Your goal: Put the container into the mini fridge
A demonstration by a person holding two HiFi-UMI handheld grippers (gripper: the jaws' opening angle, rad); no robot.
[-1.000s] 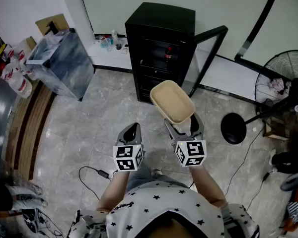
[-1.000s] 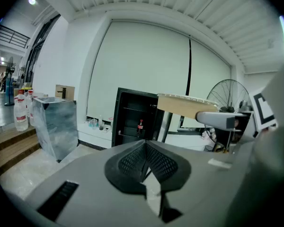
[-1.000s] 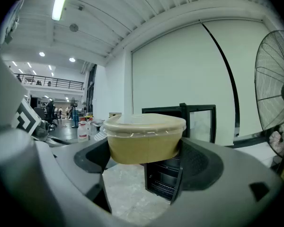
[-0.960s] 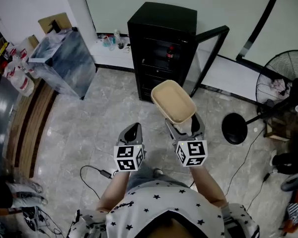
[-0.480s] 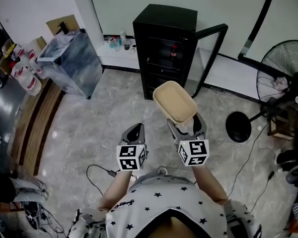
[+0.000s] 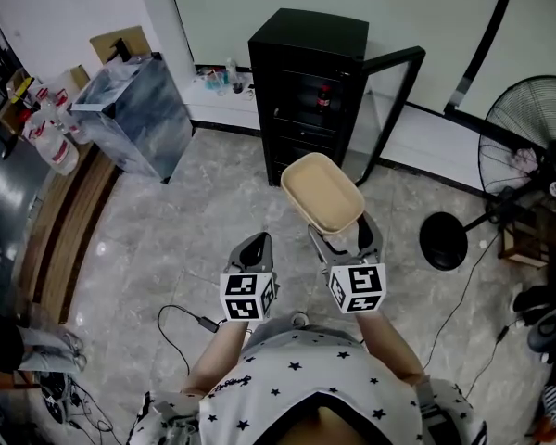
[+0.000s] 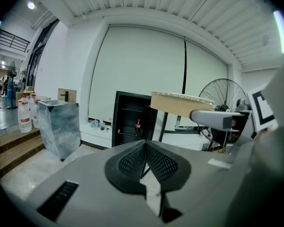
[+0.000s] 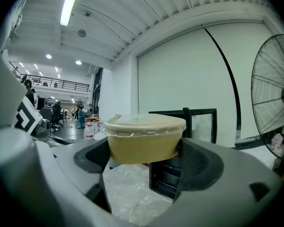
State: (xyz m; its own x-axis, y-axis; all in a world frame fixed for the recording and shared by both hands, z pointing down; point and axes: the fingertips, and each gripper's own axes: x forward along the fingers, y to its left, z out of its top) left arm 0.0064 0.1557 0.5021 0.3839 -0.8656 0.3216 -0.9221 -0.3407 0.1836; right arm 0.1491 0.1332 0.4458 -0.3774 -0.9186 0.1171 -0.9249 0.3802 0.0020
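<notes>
Head view: the mini fridge (image 6: 308, 72) is seen against the wall with its door (image 6: 389, 109) swung open on its right side. A red-capped bottle (image 6: 323, 95) is visible on an upper shelf. The container (image 6: 322, 191), tan with a clear lid, is held in the air in front of the fridge, well short of the opening and roughly level with its lower front. It is clamped at its near end by the right gripper (image 6: 343, 237). The left gripper (image 6: 251, 247) is held beside it, further from the fridge and off to its left, with nothing carried. A cable (image 6: 190, 321) lies on the floor, well back from the fridge.

Left gripper view: the jaws are pressed together with nothing between them. The fridge interior is seen ahead, and the container is seen up and to the right.

Right gripper view: the jaws are closed on the container's two sides, and the fridge front is seen beyond and below it. A fan (image 8: 274, 93) stands to the right of the fridge.

Risks, as judged: only one end of the container is gripped, so it could tilt or slip out if swung fast. The open door or a shelf edge could be clipped on entry if the approach drifts to the right. The bottle could be knocked if the upper shelf is chosen. The lid could pop off if squeezed harder.
</notes>
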